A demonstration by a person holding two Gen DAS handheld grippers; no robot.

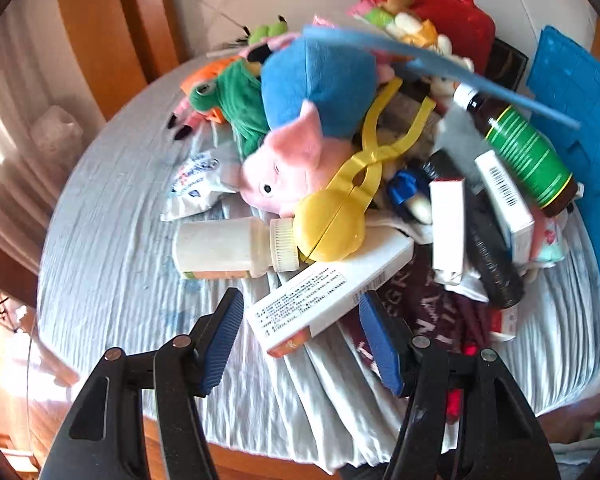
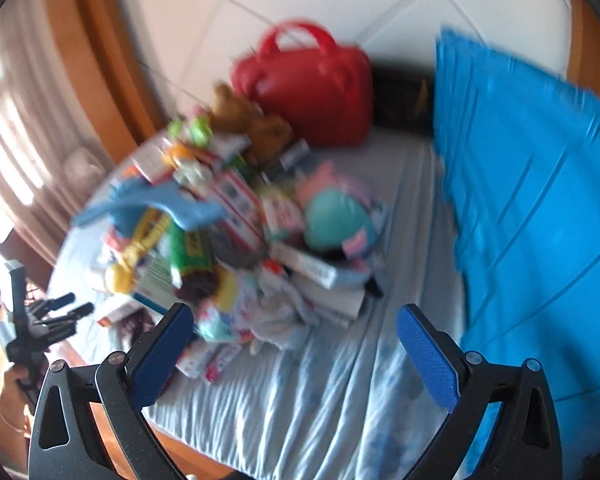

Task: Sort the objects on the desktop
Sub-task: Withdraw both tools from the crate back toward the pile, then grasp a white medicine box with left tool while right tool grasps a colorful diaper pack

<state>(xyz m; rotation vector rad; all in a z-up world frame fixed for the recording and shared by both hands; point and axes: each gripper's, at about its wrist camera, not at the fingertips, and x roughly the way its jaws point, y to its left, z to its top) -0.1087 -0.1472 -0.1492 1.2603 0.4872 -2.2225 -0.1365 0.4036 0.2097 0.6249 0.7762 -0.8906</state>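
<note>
Pile of mixed objs sits mid-counter on a wrinkled pale blue cloth [image 1: 112, 280], heaped toward the far edge.

Near side of pile: white carton w/ printed text [image 1: 328, 300] lies flat, its near end between the fingers of the left gripper [image 1: 300, 334]. Jaws spread, blue pads either side of the carton end, not pinching; contact w/ right pad can't be told. White plastic bottle [image 1: 224, 248] lies on its side just beyond, cap touching a yellow scoop-tongs [image 1: 340, 216] that rests on the carton's far end. Pink pig plush w/ blue body [image 1: 300, 136] leans on the tongs; green frog plush [image 1: 232, 108] to its left. Brown bottle w/ green label [image 1: 528, 152] tilted at right side of pile, above upright white boxes [image 1: 448, 224]. Blue strip [image 1: 440, 68] crosses over the top.

Far edge: red handled case [image 1: 456, 12]. Right edge: blue mat [image 1: 580, 120].

Right wrist view blurred. Right gripper [image 2: 296, 344] above near edge of cloth, jaws wide apart, holding nothing, near the pile but not touching. Teal plush [image 2: 336, 216] on pile's right side.
</note>
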